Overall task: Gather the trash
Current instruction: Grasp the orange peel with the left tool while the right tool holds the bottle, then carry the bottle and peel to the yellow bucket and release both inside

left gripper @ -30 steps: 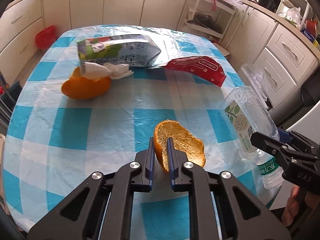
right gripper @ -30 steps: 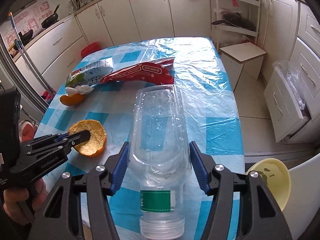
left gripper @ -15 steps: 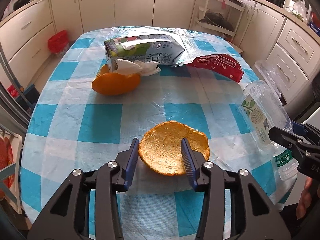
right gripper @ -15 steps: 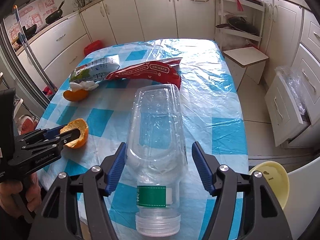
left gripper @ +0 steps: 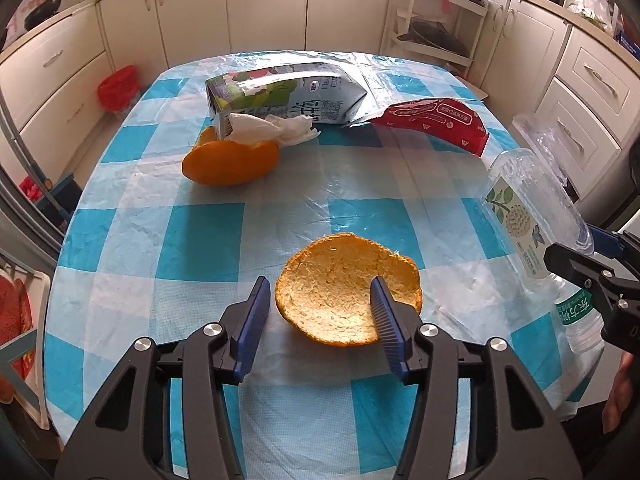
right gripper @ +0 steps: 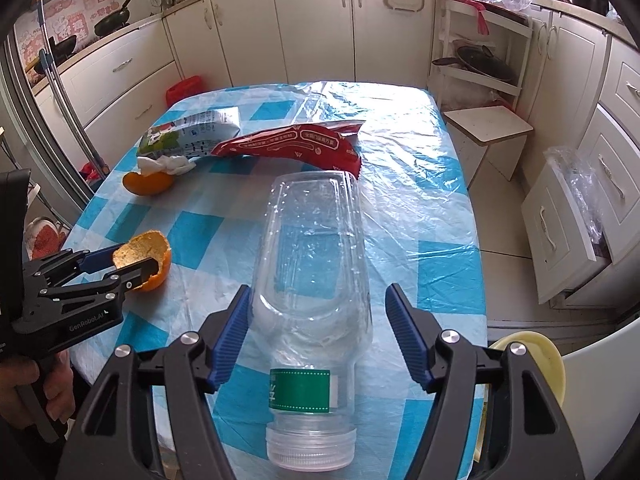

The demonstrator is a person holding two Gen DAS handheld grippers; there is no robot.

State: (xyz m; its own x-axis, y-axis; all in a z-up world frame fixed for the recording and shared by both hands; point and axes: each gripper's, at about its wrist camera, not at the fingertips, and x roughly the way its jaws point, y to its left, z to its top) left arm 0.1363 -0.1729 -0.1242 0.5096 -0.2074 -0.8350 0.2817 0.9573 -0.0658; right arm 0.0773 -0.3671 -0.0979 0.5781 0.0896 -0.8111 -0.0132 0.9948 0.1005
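Left jaws wider around cupped, pith-up orange peel (left gripper: pixel 347 300).

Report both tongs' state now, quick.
Left tongs: open, straddling the orange peel, not clamped on it.
Right tongs: open around the plastic bottle; no grip visible.

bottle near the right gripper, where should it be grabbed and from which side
Grip the bottle across its wide clear body, just beyond the green label. It lies on its side with the cap toward the right gripper, so come straight along its length; the open fingers already straddle the body.
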